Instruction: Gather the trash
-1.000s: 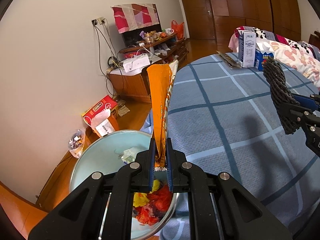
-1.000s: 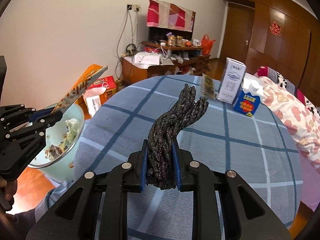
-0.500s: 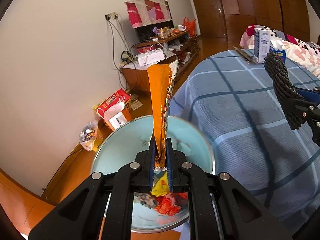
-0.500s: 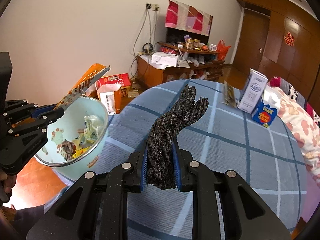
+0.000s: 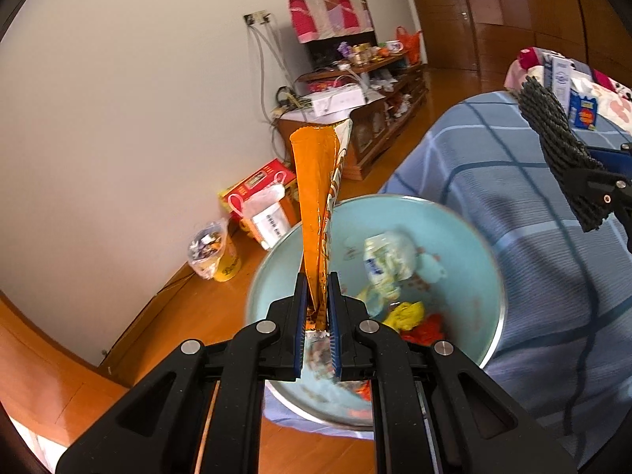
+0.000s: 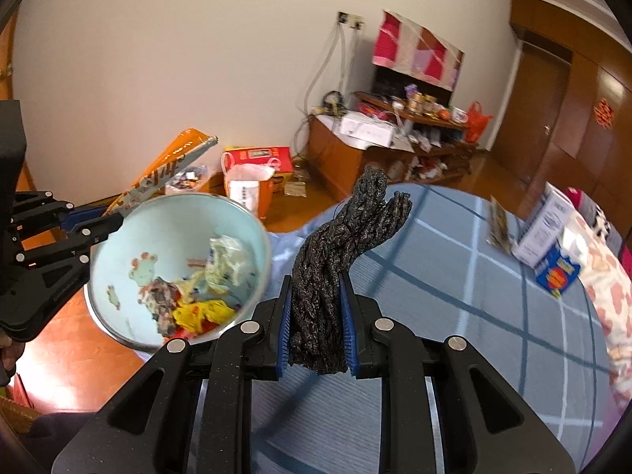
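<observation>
I had my left gripper clamped on the orange snack wrapper right over the pale blue trash bin, ready to drop, while my right gripper, at its three o'clock, pinched the dark braided rope over the checked tablecloth beside the bin.

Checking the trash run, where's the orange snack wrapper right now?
The orange snack wrapper is pinched in the left tongs, over the near rim of the light blue bin.
</observation>
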{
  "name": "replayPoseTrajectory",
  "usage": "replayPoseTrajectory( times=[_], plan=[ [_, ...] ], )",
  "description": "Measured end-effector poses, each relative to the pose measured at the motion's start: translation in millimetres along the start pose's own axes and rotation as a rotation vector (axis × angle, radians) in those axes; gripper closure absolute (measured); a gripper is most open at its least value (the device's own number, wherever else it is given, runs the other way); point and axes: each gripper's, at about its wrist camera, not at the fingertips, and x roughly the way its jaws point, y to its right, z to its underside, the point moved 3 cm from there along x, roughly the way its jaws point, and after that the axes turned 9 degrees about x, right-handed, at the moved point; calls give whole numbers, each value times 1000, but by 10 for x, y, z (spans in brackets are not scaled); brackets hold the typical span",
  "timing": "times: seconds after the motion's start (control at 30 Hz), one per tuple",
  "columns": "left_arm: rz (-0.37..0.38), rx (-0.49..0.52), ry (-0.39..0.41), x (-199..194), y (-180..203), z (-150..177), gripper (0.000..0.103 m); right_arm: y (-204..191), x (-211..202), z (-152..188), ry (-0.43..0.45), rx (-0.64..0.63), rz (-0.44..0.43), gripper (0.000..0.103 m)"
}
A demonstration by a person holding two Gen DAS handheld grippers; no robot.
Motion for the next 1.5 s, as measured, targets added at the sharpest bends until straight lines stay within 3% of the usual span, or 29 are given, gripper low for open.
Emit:
replayPoseTrajectory(
  times=[0.2,0.3,0.33,0.37,0.43,0.5,0.57,0.73,1.1,1.5],
  plan=[
    [-21,-33,-17,33,-157,67,93,-306,91,-117,12,-61,-55,80],
    [-22,-52,-22,43,-190,99,87,-405,124,-156,29,-75,-91,66],
    [-24,-55,-24,45,-196,106,84,-415,128,-165,42,-73,-87,49],
    [-25,-62,-25,45,-213,113,76,-416,130,-171,47,-68,-90,42],
    [-31,-69,-18,25,-230,127,61,-392,117,-172,48,-48,-95,41],
    [-27,-70,-16,7,-233,127,59,-366,90,-166,52,-35,-88,39],
    [-27,-79,-5,-41,-244,126,47,-309,47,-159,55,-14,-81,33],
    [-22,-88,29,-203,-226,100,32,-144,-176,-104,77,46,-69,31],
    [-19,-89,94,-509,-217,-2,29,-32,-689,-11,164,92,-48,27],
    [-34,-105,132,-713,-297,-21,25,60,-899,12,204,123,-38,25]
  ],
)
